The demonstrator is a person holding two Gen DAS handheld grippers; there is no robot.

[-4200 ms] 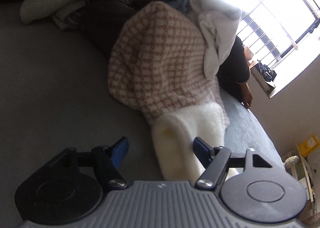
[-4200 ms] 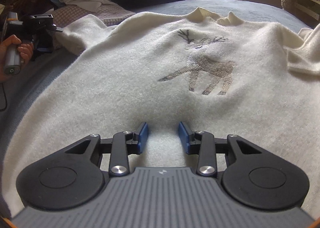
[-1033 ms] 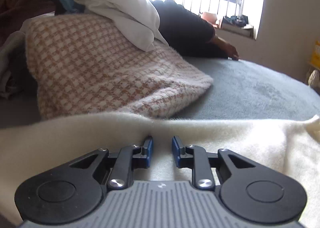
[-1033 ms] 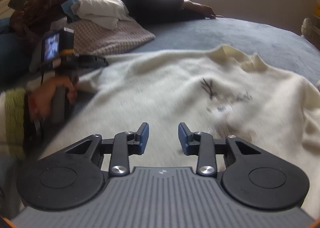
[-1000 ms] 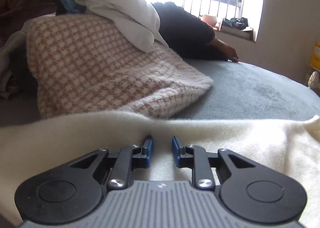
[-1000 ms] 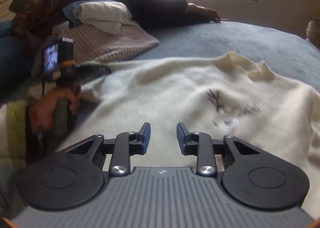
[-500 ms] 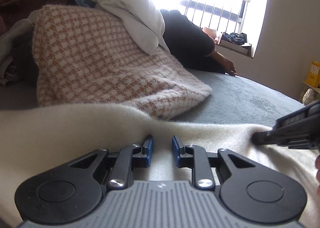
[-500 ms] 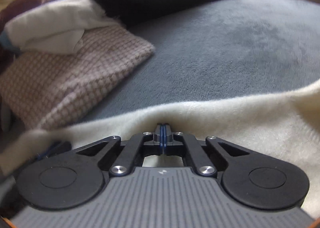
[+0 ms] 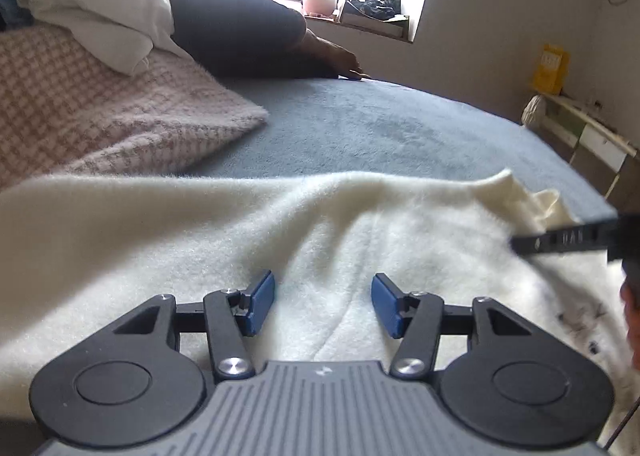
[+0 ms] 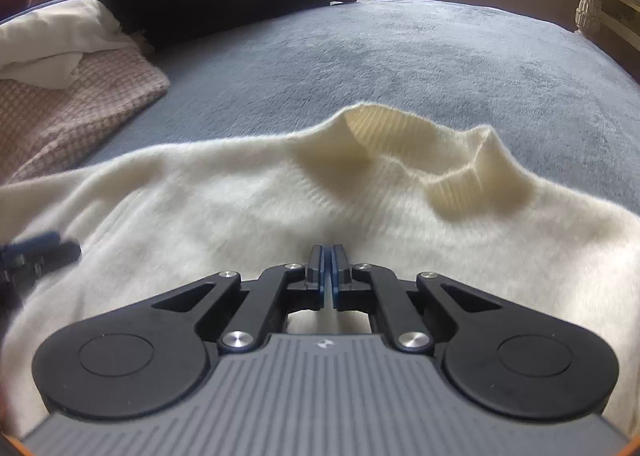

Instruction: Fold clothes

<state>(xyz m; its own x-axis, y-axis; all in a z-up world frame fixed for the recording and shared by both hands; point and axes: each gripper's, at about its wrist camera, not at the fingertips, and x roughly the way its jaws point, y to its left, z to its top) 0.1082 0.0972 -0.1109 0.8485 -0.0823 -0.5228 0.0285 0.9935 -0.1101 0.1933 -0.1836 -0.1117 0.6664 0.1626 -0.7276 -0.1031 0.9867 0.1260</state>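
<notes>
A cream knit sweater (image 9: 360,224) lies spread on the bed, its ribbed collar (image 10: 400,144) at the far edge. Dark stitches of its embroidered motif (image 9: 580,320) show at the right. My left gripper (image 9: 324,302) is open just above the sweater's fabric, with nothing between the pads. My right gripper (image 10: 328,256) is shut, low over the sweater (image 10: 240,196) just short of the collar. No fold of cloth shows between its pads. In the left wrist view the right gripper (image 9: 560,240) reaches in from the right edge. The left gripper (image 10: 36,252) is a blur at the left edge of the right wrist view.
A pink-and-white checked knit (image 9: 100,120) and a white garment (image 9: 92,16) are piled at the left. Beyond them a person in dark clothes (image 9: 240,32) lies across the blue-grey bed cover (image 9: 400,128). A low shelf (image 9: 592,136) and a yellow box (image 9: 554,68) stand at the right wall.
My left gripper's fingers have spread wide from a narrow gap. The right gripper stays shut and has moved over the sweater toward the collar, which has come into its view.
</notes>
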